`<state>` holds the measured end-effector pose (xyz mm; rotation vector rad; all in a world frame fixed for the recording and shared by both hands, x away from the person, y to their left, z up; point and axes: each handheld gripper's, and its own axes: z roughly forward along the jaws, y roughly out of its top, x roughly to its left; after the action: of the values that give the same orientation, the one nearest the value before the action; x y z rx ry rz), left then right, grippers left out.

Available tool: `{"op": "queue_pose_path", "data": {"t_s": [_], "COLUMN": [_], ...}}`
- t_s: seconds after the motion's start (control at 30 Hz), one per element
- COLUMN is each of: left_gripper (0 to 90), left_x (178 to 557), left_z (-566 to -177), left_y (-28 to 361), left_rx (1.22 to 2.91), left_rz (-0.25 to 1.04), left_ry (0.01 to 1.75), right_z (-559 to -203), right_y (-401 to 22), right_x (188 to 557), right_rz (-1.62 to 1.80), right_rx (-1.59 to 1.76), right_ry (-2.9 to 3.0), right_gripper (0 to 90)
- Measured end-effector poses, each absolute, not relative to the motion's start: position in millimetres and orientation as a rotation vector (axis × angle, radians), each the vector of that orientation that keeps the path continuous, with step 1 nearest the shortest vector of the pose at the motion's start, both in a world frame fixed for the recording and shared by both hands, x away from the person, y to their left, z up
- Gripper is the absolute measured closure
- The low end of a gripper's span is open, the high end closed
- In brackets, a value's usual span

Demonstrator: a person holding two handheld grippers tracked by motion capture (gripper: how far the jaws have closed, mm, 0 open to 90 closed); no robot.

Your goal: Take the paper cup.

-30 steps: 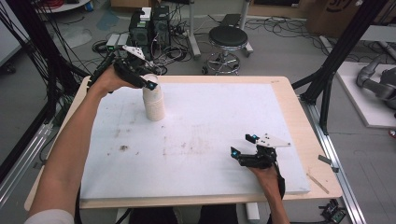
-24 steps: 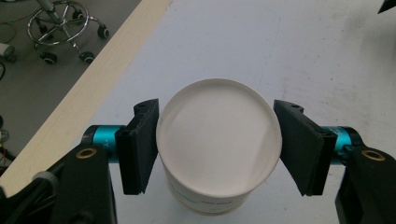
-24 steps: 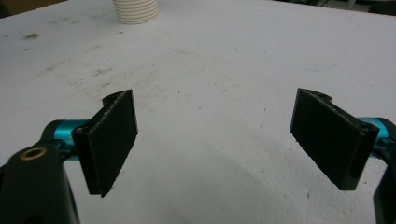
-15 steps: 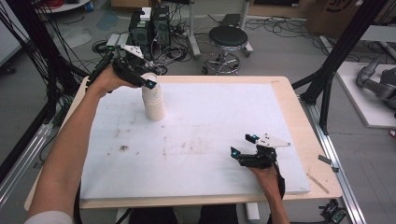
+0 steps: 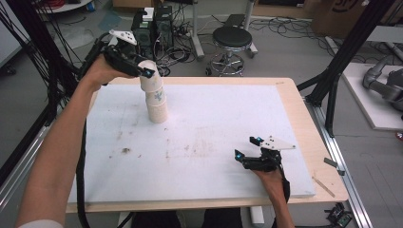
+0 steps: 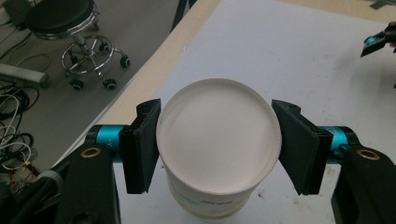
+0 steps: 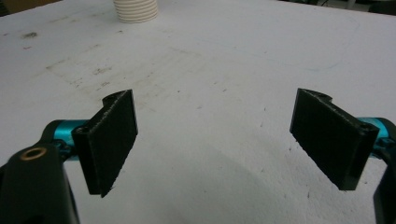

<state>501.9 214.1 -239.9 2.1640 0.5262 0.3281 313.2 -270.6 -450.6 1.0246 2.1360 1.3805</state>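
Observation:
A stack of white paper cups (image 5: 158, 108) stands at the back left of the white mat (image 5: 214, 118). My left gripper (image 5: 148, 71) is shut on the top cup (image 5: 151, 81), which is raised partly out of the cups beneath it. In the left gripper view both pads press the rim of this cup (image 6: 218, 135), upside down with its flat bottom facing me. The jaws have just been closing on it. The lower cups (image 6: 210, 207) show below. My right gripper (image 5: 247, 147) rests on the mat at the front right, open, with nothing between its pads (image 7: 112, 140).
The mat lies on a wooden table (image 5: 309, 128) whose rim shows at the right. The base of the cup stack (image 7: 136, 10) sits far ahead of my right gripper. A black stool (image 5: 233, 38) and cables stand on the floor behind the table.
My left gripper has risen with the top cup, drawing it up out of the stack. The right hand and its gripper have kept still.

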Motion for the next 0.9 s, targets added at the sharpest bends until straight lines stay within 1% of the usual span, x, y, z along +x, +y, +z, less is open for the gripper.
{"op": "queue_pose_path", "data": {"t_s": [0.17, 0.23, 0.53, 0.73, 0.9], "left_gripper": [36.6, 36.9, 36.9, 36.9, 36.9], "left_x": [494.2, 491.7, 482.4, 462.7, 435.5], "left_z": [-217.1, -211.5, -202.7, -202.6, -202.5], "left_y": [221.0, 222.9, 222.2, 219.4, 215.0], "left_rx": [2.148, 2.145, 2.143, 2.123, 2.093], "left_rz": [0.367, 0.357, 0.373, 0.358, 0.344], "left_ry": [0.52, 0.511, 0.508, 0.482, 0.453], "right_z": [-450.5, -450.5, -450.6, -450.6, -450.7], "right_y": [-270.4, -270.5, -270.8, -271.2, -271.0], "right_x": [313.0, 313.0, 313.0, 314.0, 313.1], "right_rz": [1.38, 1.38, 1.386, 1.389, 1.384], "right_rx": [1.027, 1.028, 1.025, 1.025, 1.02], "right_ry": [2.136, 2.136, 2.132, 2.136, 2.133], "right_gripper": [15.1, 15.1, 15.1, 15.1, 15.1]}}
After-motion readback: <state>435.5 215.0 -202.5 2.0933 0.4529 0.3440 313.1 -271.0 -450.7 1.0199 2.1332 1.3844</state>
